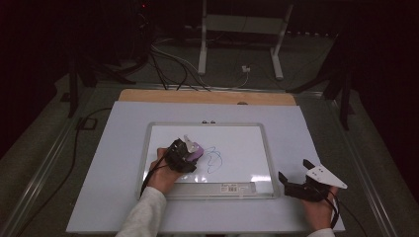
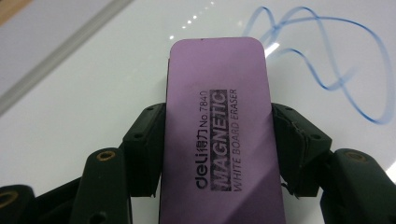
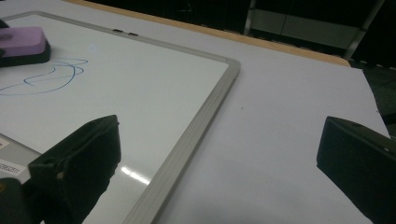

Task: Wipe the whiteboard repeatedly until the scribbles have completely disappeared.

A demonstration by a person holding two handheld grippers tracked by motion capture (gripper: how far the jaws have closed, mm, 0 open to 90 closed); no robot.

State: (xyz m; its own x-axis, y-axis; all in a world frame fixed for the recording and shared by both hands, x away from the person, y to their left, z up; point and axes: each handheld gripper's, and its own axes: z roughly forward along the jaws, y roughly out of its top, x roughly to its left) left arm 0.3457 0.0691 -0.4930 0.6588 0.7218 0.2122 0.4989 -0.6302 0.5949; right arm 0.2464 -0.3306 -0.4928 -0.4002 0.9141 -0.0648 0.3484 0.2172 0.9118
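Note:
A whiteboard (image 1: 247,143) with a grey frame lies flat on the table, with a blue scribble (image 1: 214,160) near its middle. My left gripper (image 1: 190,154) is shut on a purple magnetic whiteboard eraser (image 2: 219,135), which rests on the board just left of the blue scribble (image 2: 327,60). The eraser (image 3: 21,41) and the scribble (image 3: 51,77) lie at the far left of the right gripper view. My right gripper (image 1: 295,175) stands open with nothing between its jaws, off the board's right edge near the front right corner of the whiteboard (image 3: 187,135).
A pale sheet (image 1: 316,143) covers the table, and a wooden strip (image 1: 207,97) runs along the far edge. A label sticker (image 1: 230,188) sits on the board's near frame. Cables and metal stand legs (image 1: 202,44) lie on the floor beyond.

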